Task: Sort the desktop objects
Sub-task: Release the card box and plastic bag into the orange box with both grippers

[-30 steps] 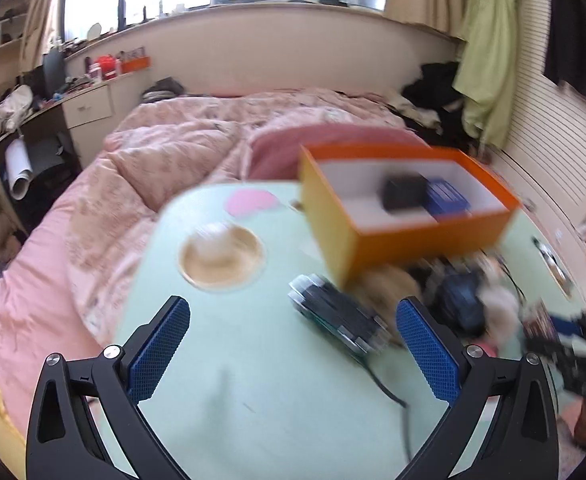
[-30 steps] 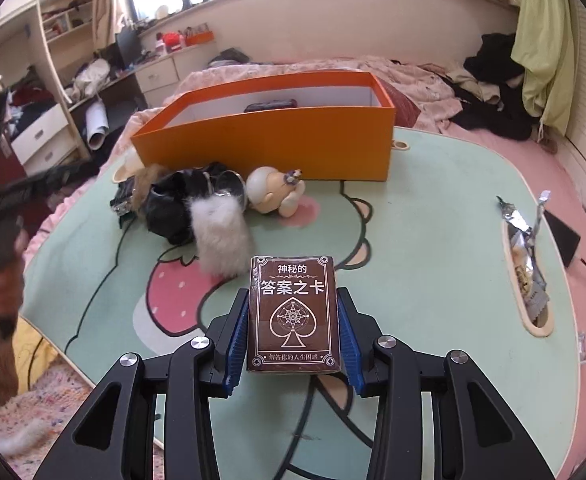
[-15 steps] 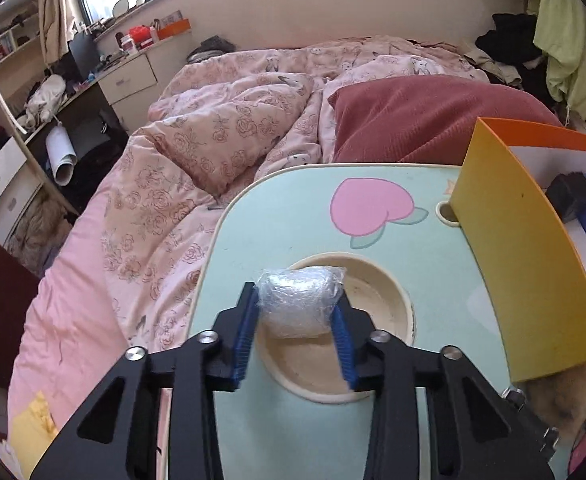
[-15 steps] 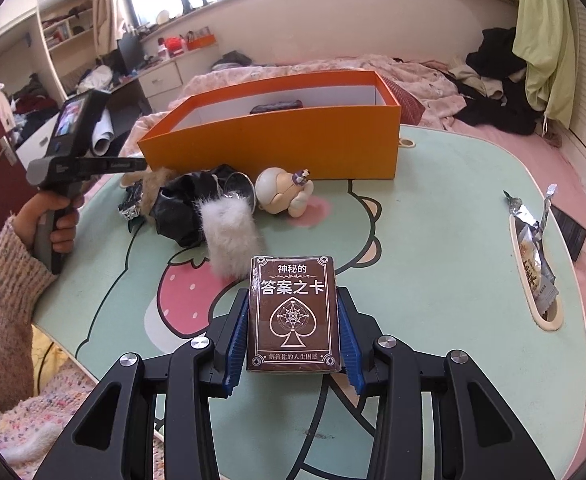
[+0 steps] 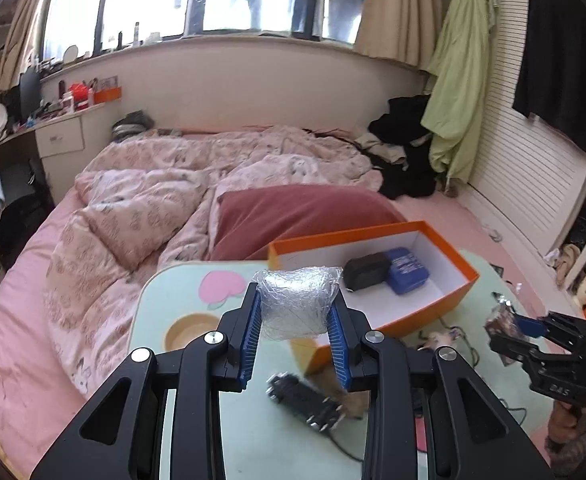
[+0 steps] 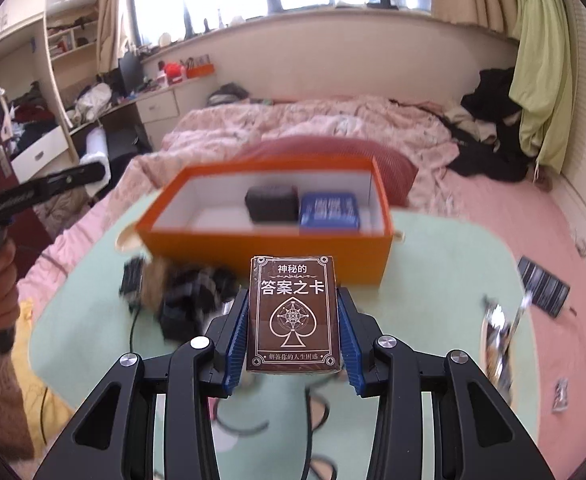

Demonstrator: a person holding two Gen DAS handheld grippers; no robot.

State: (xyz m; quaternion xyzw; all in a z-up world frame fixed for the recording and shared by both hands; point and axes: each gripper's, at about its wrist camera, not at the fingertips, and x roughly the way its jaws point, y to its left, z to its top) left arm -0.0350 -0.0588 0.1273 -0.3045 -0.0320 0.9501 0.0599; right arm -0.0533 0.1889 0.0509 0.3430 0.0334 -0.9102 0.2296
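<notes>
Box (image 5: 459, 286) partly filled, clutter (image 6: 189, 300) left on table (image 6: 433, 280).
Left gripper (image 5: 296, 332) clenches a plastic wad (image 5: 297, 300); right gripper (image 6: 293, 338) clamps a card deck (image 6: 293, 314), neither boxed yet.

crinkly clear plastic wad (image 5: 297, 300), glossy card box (image 6: 293, 314)

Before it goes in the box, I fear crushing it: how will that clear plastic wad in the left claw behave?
The plastic wad looks crinkled and airy, so probably light and squashy. It bulges above the claw's pads, so it likely springs back.
</notes>
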